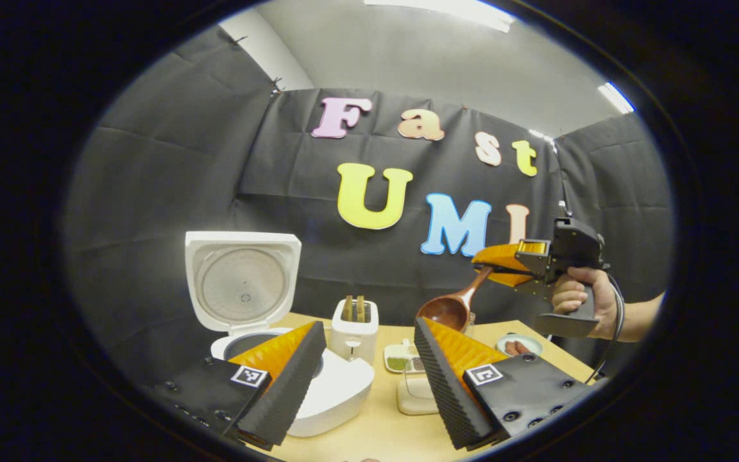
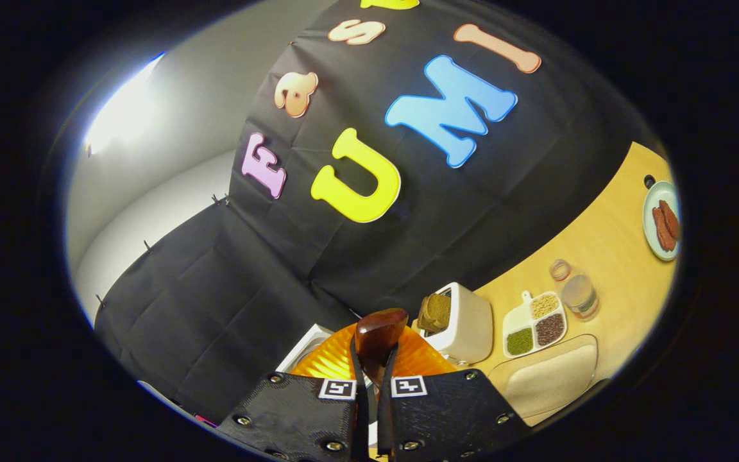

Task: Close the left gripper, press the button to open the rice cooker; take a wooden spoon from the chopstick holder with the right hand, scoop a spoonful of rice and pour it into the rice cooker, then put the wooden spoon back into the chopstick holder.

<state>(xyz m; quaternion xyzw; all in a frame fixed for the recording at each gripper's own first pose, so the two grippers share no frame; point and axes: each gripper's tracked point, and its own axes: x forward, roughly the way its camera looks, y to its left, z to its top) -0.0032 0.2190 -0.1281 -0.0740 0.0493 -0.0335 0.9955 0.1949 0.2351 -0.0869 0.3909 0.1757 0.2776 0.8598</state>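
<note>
The white rice cooker stands at the table's left with its lid raised upright. My left gripper hovers open just in front of it, its left finger over the cooker's body, nothing between the fingers. To the right and higher, a hand holds my right gripper in the air, shut on the handle of a wooden spoon whose bowl hangs down to the left. In the right gripper view the spoon sticks out from the closed right gripper. Whether it carries rice, I cannot tell.
A white toaster with bread stands behind the cooker. Right of it lie a divided dish of grains, a glass jar, a beige lidded box and a plate of sausages. The wooden table meets the black wall behind.
</note>
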